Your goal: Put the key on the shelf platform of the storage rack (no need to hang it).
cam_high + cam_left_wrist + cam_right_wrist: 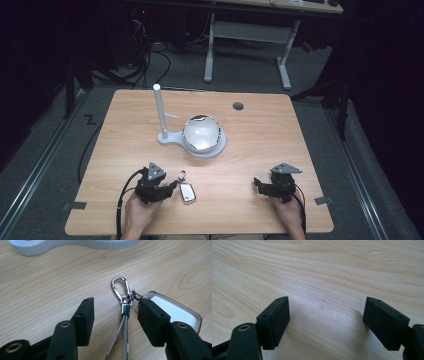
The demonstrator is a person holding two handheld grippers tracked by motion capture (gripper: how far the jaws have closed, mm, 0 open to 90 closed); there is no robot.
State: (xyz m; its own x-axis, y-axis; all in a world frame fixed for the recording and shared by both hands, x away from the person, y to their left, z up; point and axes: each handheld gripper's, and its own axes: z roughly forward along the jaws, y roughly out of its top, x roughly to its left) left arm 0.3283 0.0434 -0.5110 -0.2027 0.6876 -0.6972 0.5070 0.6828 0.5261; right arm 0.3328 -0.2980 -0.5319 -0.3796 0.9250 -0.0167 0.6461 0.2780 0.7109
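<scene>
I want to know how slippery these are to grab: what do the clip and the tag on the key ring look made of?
The clip looks like polished metal, since it is silvery with bright glints. The tag seems to be white plastic inside a clear or chrome glossy rim; which one is hard to tell. Both look smooth.

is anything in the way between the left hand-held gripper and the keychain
Nothing visible. The left hand-held gripper is open, its jaws already straddling the keychain lying flat on the table; the wire loop runs between them and no other object intervenes.
</scene>
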